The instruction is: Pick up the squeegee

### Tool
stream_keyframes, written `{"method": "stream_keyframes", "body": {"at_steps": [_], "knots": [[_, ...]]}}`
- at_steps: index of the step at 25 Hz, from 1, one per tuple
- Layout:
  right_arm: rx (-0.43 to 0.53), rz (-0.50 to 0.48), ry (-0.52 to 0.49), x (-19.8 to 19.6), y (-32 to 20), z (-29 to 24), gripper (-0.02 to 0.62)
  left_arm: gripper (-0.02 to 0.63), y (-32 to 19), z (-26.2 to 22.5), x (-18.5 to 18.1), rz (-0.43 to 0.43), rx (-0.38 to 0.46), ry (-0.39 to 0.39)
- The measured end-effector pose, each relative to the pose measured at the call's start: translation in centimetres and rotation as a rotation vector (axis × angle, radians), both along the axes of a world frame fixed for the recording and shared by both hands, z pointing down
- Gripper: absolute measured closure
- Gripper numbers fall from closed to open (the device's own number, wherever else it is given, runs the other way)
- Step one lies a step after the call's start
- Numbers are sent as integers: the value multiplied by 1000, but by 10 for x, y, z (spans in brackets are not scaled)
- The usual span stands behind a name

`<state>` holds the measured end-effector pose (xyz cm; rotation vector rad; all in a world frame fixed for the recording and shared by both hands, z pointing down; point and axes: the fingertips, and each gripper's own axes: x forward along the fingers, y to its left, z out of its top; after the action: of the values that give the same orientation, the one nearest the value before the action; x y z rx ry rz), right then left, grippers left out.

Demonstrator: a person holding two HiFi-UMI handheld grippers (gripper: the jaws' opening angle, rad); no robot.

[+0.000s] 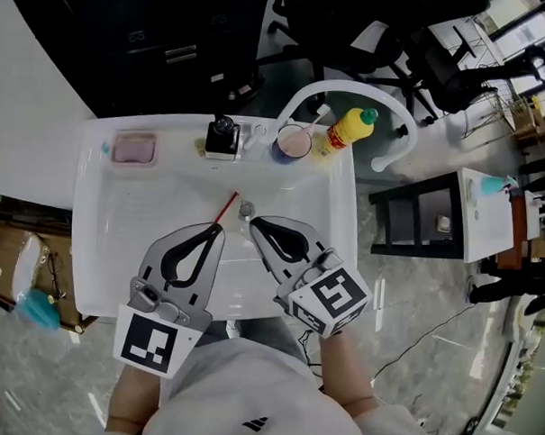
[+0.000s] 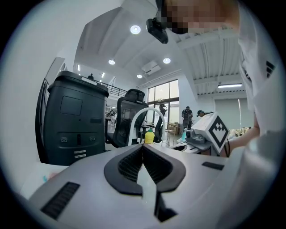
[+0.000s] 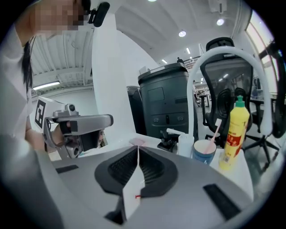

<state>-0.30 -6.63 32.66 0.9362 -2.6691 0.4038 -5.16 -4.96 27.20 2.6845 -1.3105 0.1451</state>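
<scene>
A thin red stick (image 1: 227, 206), which looks like the squeegee's handle, lies slanted in the white basin (image 1: 119, 223) beside the drain (image 1: 247, 208). Its lower end runs under my left gripper's tip. No blade shows. My left gripper (image 1: 221, 228) hovers over the basin with its jaws together and nothing between them (image 2: 142, 146). My right gripper (image 1: 253, 222) hangs just right of it, near the drain, its jaws also meeting at the tip (image 3: 137, 147) with nothing held. A small red bit (image 3: 138, 196) shows through the gap behind the right jaws.
Along the basin's back rim stand a pink soap dish (image 1: 134, 148), a black tap (image 1: 222, 138), a blue cup with a toothbrush (image 1: 293, 143) and a yellow bottle (image 1: 347, 130). A white curved bar (image 1: 350, 91) and dark office chairs are behind.
</scene>
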Motion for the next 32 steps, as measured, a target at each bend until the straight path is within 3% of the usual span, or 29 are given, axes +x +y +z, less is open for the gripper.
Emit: {"method": "stream_keyframes", "body": {"at_steps": [13, 32], "knots": [[-103, 3, 113, -15, -12, 56, 575, 592, -18, 30, -15, 59, -53, 11], [-245, -87, 315, -19, -4, 151, 549, 592, -22, 65, -26, 74, -109, 29]]}}
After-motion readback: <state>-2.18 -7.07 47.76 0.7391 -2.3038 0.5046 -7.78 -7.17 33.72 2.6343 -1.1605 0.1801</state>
